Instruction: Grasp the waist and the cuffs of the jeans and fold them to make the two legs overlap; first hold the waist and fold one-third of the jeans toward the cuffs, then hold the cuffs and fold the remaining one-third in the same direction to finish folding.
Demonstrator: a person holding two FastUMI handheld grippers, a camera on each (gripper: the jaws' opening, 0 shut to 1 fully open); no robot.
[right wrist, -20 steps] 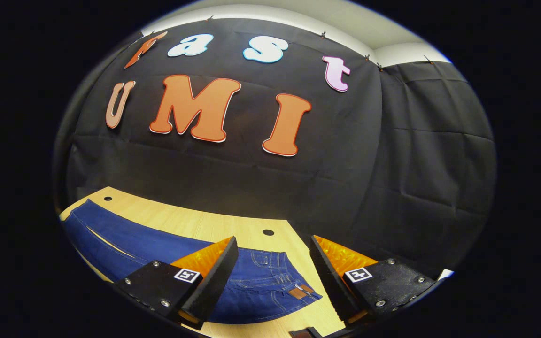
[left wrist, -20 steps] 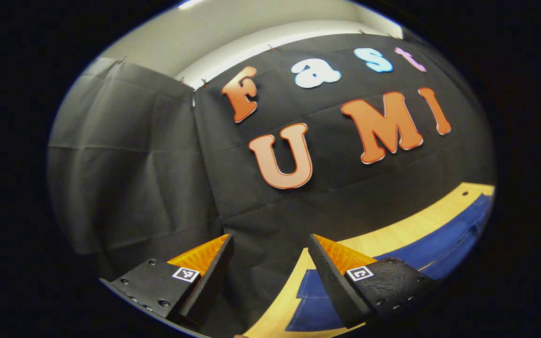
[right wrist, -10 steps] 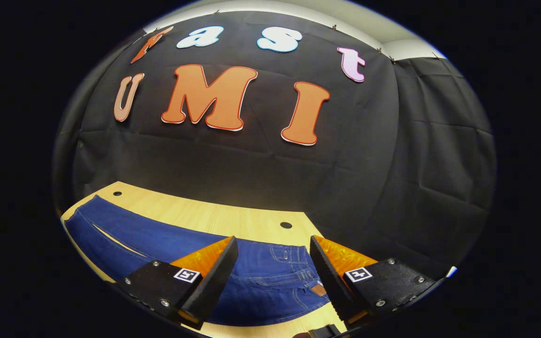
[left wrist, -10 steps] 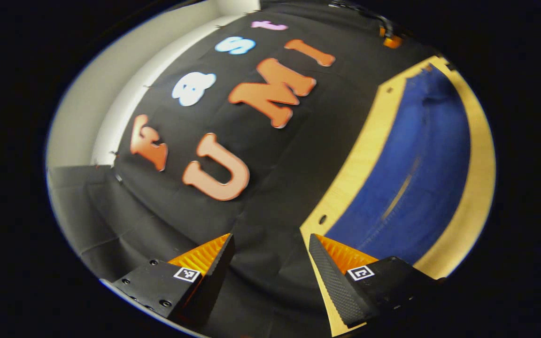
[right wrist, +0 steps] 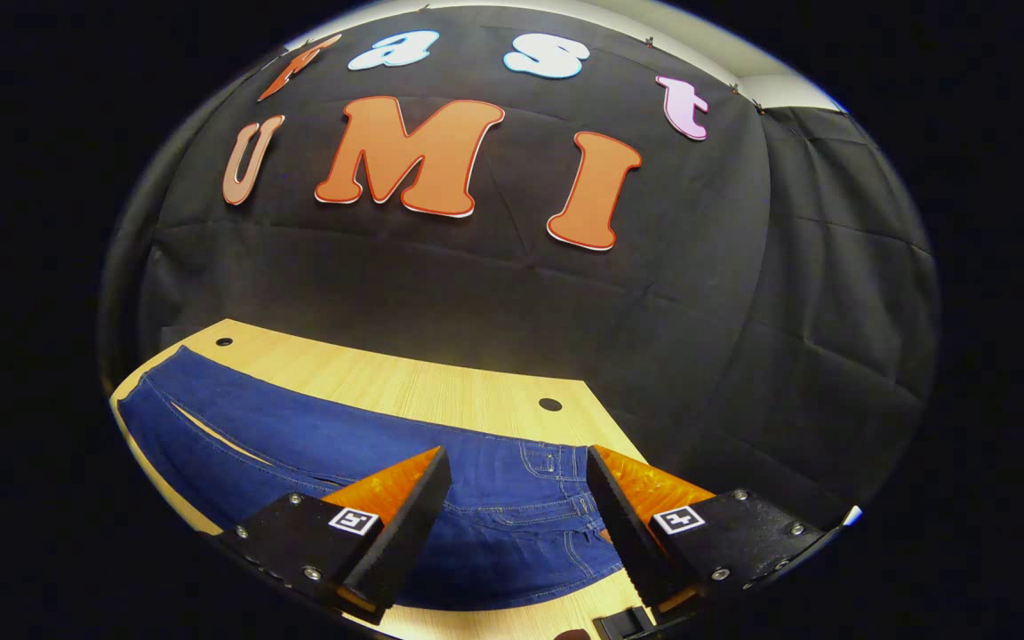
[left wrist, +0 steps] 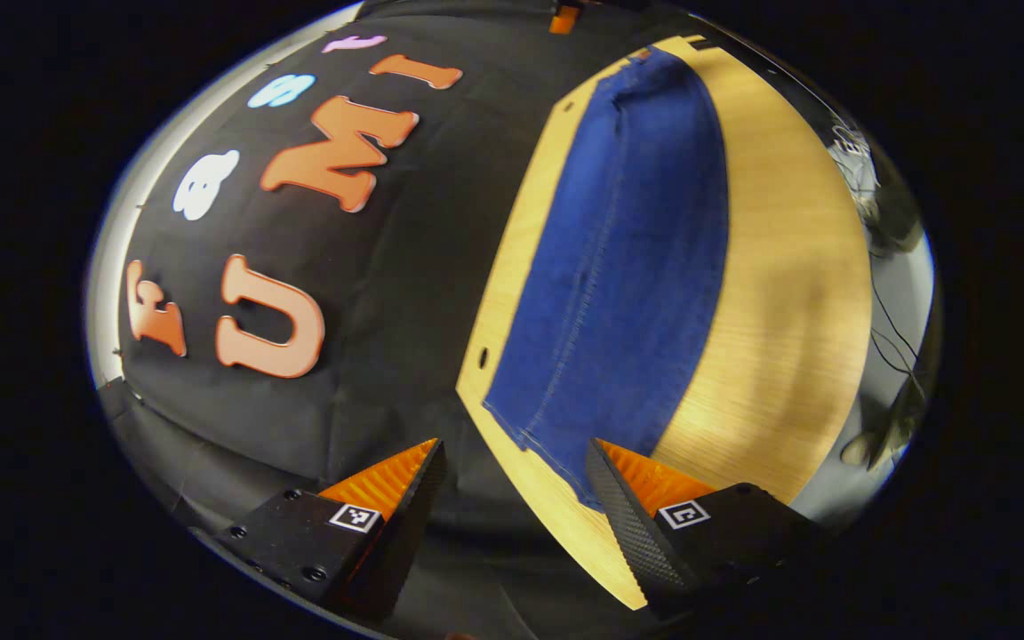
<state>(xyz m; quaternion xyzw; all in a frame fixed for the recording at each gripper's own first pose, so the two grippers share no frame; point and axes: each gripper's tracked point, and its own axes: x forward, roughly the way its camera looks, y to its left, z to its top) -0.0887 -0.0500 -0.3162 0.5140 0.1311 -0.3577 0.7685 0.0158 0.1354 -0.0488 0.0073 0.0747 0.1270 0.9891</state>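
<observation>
Jeans (left wrist: pixel 619 267): lying flat on the tabletop (left wrist: pixel 779 293).
Left hand-held gripper (left wrist: pixel 512 484): hovering agape near the cuffs (left wrist: pixel 534 440).
Right hand-held gripper (right wrist: pixel 516 489): hovering agape above the waist (right wrist: pixel 552 498).

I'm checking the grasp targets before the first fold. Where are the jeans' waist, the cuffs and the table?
waist (right wrist: pixel 548 493), right gripper view, on the waistband between the open fingers.
cuffs (left wrist: pixel 537 428), left gripper view, on the hem edge.
table (left wrist: pixel 788 293), left gripper view, on bare wood beside the jeans.

Left tool (left wrist: pixel 512 498) and right tool (right wrist: pixel 516 502) hover with jaws apart.
</observation>
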